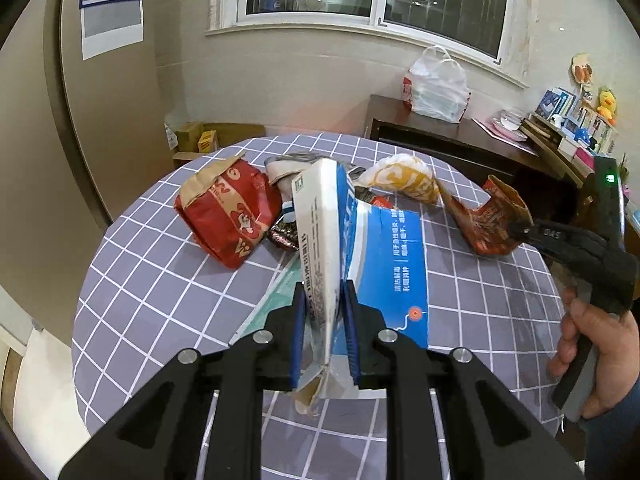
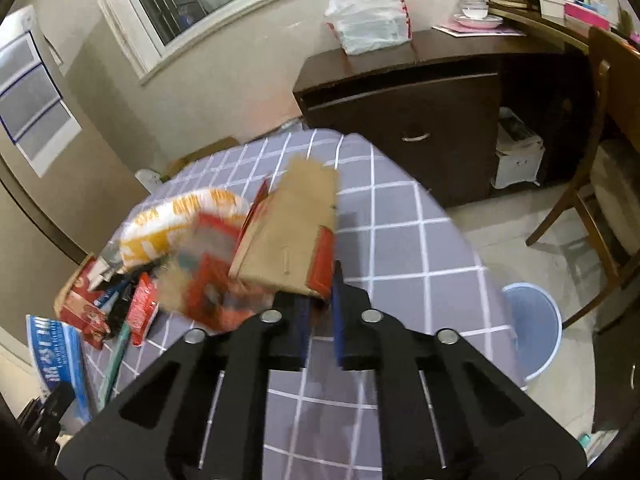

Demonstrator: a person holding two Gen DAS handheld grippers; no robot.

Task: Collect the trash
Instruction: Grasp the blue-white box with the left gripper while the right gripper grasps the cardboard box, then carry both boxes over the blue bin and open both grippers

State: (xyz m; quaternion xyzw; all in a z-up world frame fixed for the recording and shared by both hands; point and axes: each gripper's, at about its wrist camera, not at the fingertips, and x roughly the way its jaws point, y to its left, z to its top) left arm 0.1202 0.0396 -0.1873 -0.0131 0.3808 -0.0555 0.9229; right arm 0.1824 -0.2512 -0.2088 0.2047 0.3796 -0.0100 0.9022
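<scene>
My left gripper [image 1: 325, 292] is shut on a flattened blue and white carton [image 1: 384, 264] and holds it above the round table [image 1: 132, 300]. My right gripper [image 2: 320, 280] is shut on a torn red and brown cardboard packet [image 2: 288, 232], also seen in the left wrist view [image 1: 490, 220], lifted over the table's right side. On the table lie a red paper bag [image 1: 228, 216], a yellow and white wrapper [image 1: 404, 178] and several small dark wrappers [image 1: 282, 236]. The blue carton shows at the left in the right wrist view [image 2: 60, 356].
A light blue bin [image 2: 534, 328] stands on the floor right of the table. A dark wooden cabinet [image 2: 420, 120] with a white plastic bag [image 2: 368, 20] is behind. A wooden chair [image 2: 600, 184] stands at right. Cardboard boxes [image 1: 200, 140] sit by the far wall.
</scene>
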